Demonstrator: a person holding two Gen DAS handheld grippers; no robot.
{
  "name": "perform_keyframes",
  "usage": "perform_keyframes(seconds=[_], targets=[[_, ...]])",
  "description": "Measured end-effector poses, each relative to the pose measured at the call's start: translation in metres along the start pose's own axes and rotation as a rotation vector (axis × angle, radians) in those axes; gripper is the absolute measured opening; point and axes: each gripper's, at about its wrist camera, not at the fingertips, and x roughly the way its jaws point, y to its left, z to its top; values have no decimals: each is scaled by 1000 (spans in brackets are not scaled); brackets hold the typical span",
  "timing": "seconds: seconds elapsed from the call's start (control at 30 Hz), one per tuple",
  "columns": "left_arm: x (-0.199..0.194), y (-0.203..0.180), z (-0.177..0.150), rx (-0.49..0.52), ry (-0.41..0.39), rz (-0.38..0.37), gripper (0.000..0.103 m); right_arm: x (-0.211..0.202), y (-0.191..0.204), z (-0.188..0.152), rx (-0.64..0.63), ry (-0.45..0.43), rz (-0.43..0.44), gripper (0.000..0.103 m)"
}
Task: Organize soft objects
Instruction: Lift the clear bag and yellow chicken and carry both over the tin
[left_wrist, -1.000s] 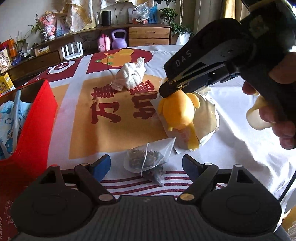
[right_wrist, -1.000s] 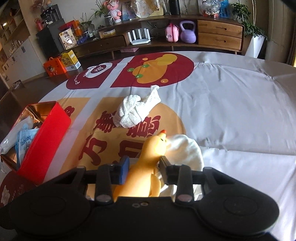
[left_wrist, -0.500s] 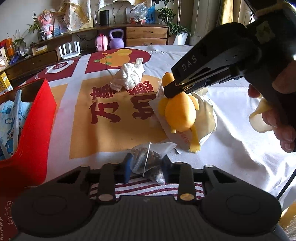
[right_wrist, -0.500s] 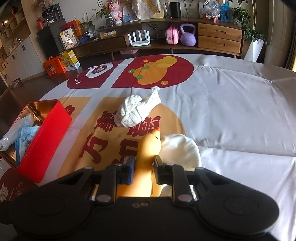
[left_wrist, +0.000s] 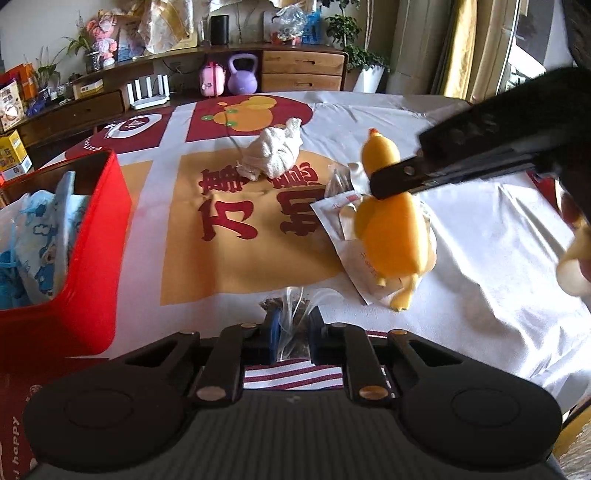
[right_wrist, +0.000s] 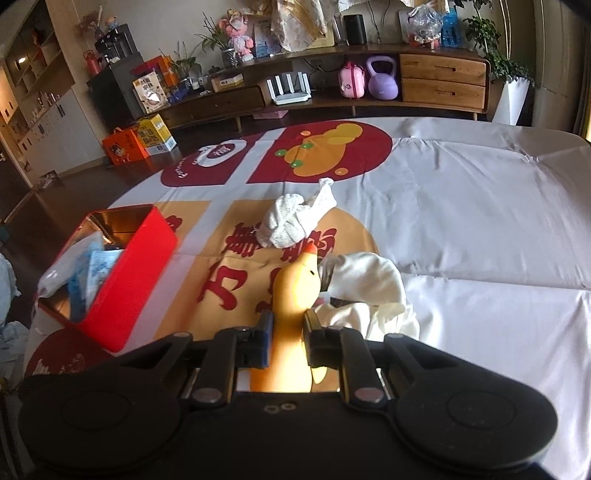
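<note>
My right gripper (right_wrist: 288, 332) is shut on the neck of a yellow rubber duck (right_wrist: 295, 291) and holds it above the table; the duck (left_wrist: 391, 236) also shows in the left wrist view, hanging from the right gripper (left_wrist: 384, 184). My left gripper (left_wrist: 293, 332) is shut on a clear plastic bag of dark dried bits (left_wrist: 295, 314) near the table's front edge. A knotted white towel (left_wrist: 273, 157) lies on the printed cloth; it also shows in the right wrist view (right_wrist: 295, 218). A red box (left_wrist: 92, 240) with soft blue packets stands at the left.
A white cloth bundle (right_wrist: 369, 291) and a white paper packet (left_wrist: 343, 236) lie under the duck. The red box (right_wrist: 129, 266) sits at the table's left edge. A sideboard with a purple kettlebell (right_wrist: 382, 77) stands beyond the table.
My left gripper closed on the plastic bag of dried bits. My right gripper closed on the duck's neck and lifted it off the white cloth.
</note>
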Motion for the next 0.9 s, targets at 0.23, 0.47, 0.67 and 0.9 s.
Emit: perform_keyframes(seconds=[0.23,0.47,0.67,0.9], targets=[[-21,11,3,-53,-2,-8,15,-20,11,-2,1,1,31,16],[-48,27,12,-114,-17,-11,15,-42,27,1,-2,-26,69,16],[-76,41,27,-139,-48,17,15,-57,45,7,-25,-30,111,16],[-105,65,43,-143,-84,62,15,-63,69,17,-62,-16,144,16]])
